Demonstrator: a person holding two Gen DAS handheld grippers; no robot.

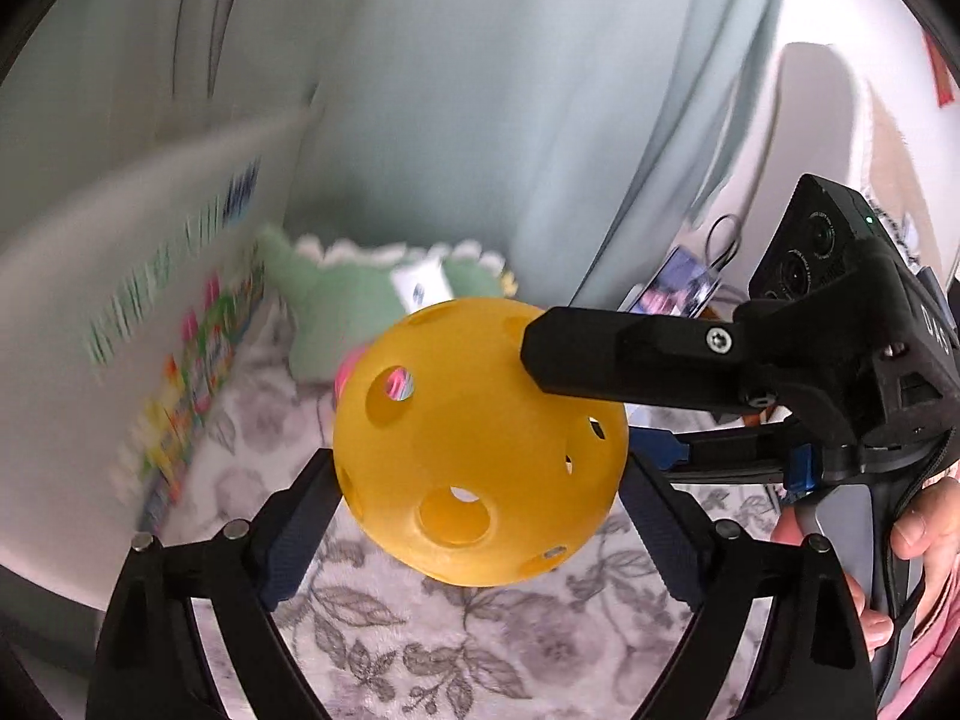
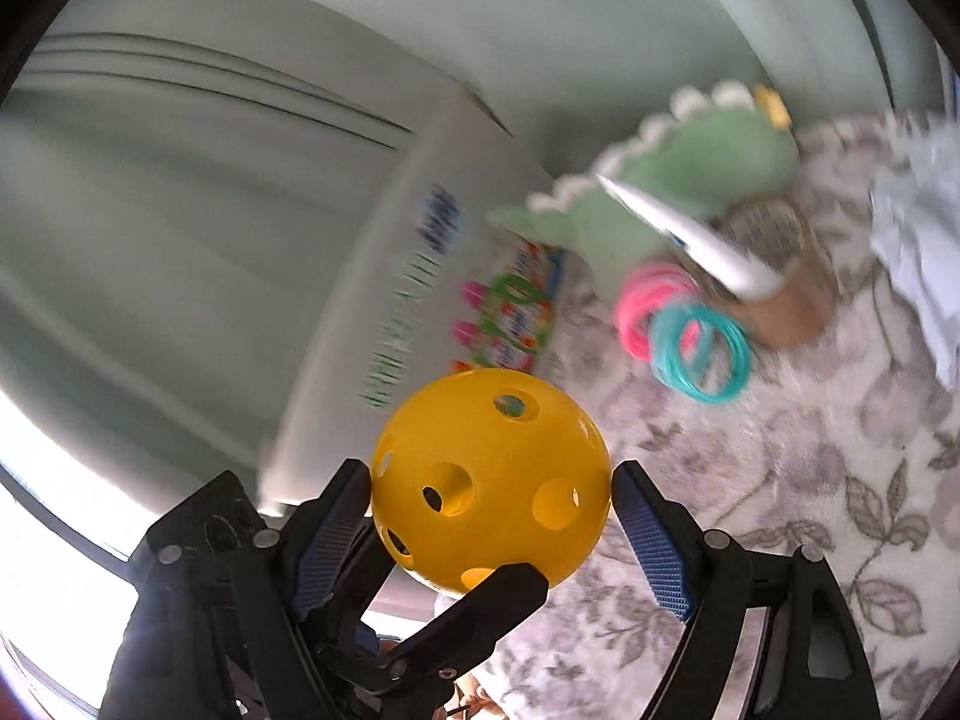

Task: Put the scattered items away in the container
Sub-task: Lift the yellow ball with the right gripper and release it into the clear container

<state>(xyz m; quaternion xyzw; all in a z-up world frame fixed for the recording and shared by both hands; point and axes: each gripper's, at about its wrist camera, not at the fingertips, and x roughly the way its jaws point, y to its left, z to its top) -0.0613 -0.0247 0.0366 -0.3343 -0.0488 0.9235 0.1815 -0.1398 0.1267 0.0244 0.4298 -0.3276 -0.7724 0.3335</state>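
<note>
Ball: your yellow perforated ball [image 1: 480, 450] sits in the air above the floral blanket [image 1: 492, 630], caught between both tools at once.
Left gripper [image 1: 480, 480]: your two blue-padded fingers [image 1: 300, 534] press the ball's lower flanks from either side, so they are closed around it.
Right gripper [image 2: 492, 498]: in its own view your blue pads [image 2: 651, 546] flank the same ball; the left pad touches it and the right pad looks to be just at its edge. From the left wrist view one black finger of this tool lies against the ball's upper right side.
Grip certainty: you can take the left tool as holding the ball; whether the right tool truly clamps or only brackets it, I cannot tell for sure.
Your right hand [image 1: 918, 546]: it wraps the right tool's handle at the right edge of the left wrist view.
Container: the white box [image 2: 384, 276] with colourful print stands just behind the ball, blurred, its side wall facing you.
Other items: a green plush dinosaur [image 2: 678, 180] lies on the blanket beyond the ball, with pink rings [image 2: 642, 300] and teal rings [image 2: 702, 354] just beside it, and a brown container [image 2: 792, 276] touching the plush.
Backdrop: pale green curtain [image 1: 480, 90] hangs behind everything.
</note>
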